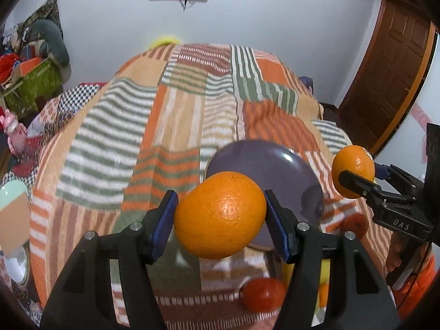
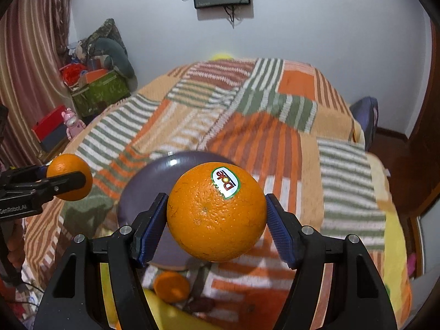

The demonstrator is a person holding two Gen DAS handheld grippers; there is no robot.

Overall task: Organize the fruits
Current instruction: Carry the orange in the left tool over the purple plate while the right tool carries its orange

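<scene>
My left gripper (image 1: 220, 220) is shut on a plain orange (image 1: 220, 214), held above the striped blanket. My right gripper (image 2: 217, 214) is shut on a second orange (image 2: 217, 211) that bears a white sticker. Each view also catches the other hand's fruit: the stickered orange (image 1: 353, 170) at the right edge, the plain orange (image 2: 70, 177) at the left edge. A purple plate (image 1: 264, 162) lies on the bed just beyond both oranges, seen also as the purple plate (image 2: 154, 176) in the right wrist view. It has nothing on it.
Loose fruit lies on the blanket below: a red fruit (image 1: 262, 294), a small orange (image 2: 172, 286), and something yellow (image 2: 170, 313). A pale green bowl (image 1: 12, 192) sits at the left. Boxes and clutter (image 2: 99, 88) stand by the wall; a wooden door (image 1: 385, 82) is on the right.
</scene>
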